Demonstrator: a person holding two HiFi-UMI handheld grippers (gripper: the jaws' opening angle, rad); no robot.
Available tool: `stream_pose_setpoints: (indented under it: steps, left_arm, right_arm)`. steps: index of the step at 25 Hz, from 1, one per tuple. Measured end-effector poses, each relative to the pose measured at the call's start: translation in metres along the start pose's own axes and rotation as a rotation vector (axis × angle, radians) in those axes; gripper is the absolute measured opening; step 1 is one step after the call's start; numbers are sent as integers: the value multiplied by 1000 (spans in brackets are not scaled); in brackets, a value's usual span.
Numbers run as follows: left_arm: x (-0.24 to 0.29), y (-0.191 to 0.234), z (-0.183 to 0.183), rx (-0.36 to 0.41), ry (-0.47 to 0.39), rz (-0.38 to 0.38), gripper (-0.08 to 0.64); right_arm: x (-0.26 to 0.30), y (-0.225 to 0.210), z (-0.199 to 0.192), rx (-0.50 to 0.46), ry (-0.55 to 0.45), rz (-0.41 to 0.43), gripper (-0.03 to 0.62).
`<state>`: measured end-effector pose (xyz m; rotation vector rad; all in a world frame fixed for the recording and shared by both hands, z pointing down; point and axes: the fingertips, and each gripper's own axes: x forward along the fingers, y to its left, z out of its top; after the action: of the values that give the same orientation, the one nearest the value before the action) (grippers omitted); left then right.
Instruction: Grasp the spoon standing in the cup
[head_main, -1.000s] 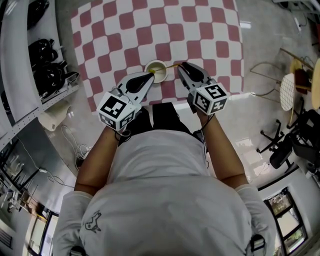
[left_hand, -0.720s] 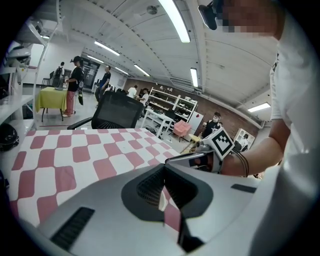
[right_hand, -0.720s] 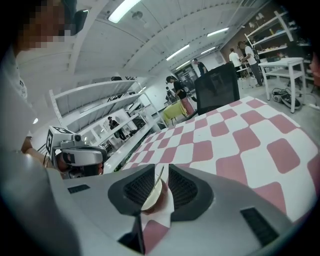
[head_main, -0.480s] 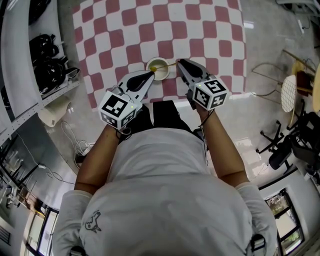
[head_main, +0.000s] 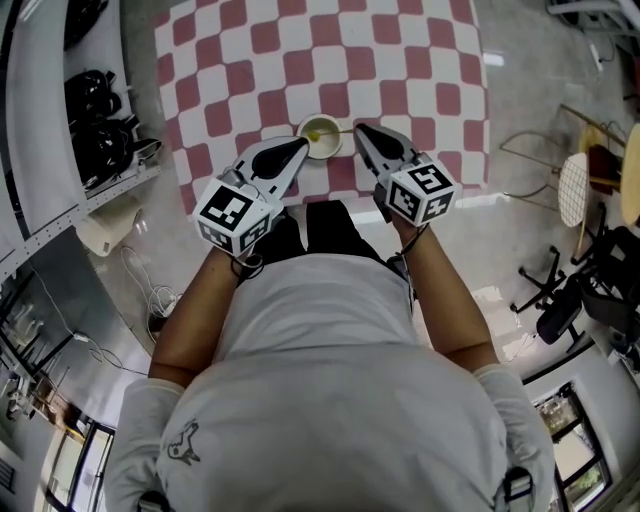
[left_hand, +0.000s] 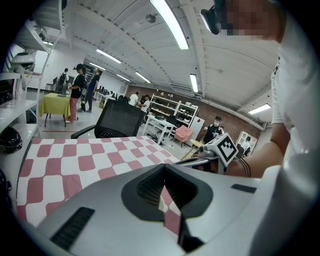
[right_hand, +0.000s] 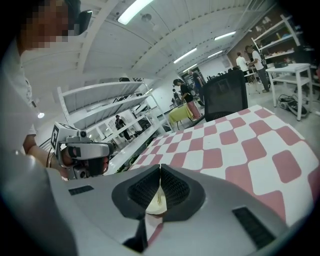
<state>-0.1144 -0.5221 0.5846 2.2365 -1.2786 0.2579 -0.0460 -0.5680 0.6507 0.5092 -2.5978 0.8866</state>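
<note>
A pale cup (head_main: 318, 139) stands near the front edge of the red-and-white checked table (head_main: 400, 60). A thin yellow spoon (head_main: 338, 131) leans out of it to the right. My right gripper (head_main: 359, 127) is shut on the end of the spoon's handle. In the right gripper view the cup (right_hand: 156, 204) and a sliver of the handle show in the gap below my joined fingertips (right_hand: 160, 168). My left gripper (head_main: 299, 147) is shut and holds nothing, its tip beside the cup's near-left rim. In the left gripper view its jaws (left_hand: 164, 166) meet over the tablecloth.
A white shelf with dark gear (head_main: 95, 130) runs along the table's left side. Chairs and stools (head_main: 575, 185) stand on the floor at the right. A black office chair (left_hand: 117, 120) sits at the table's far end, with people beyond it. The person's legs are at the table's front edge.
The head view has shifted slightly. Both grippers, the cup and the spoon keep the same places relative to each other.
</note>
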Motion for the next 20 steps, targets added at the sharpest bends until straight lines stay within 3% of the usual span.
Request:
stream_pose_setpoints:
  steps: [11, 20]
  left_arm:
    - [-44, -12, 33, 72, -84, -2, 11]
    - [-89, -33, 58, 134, -124, -45, 11]
  right_arm:
    - [-23, 41, 37, -118, -72, -63, 34]
    - [-62, 78, 67, -173, -176, -145, 34]
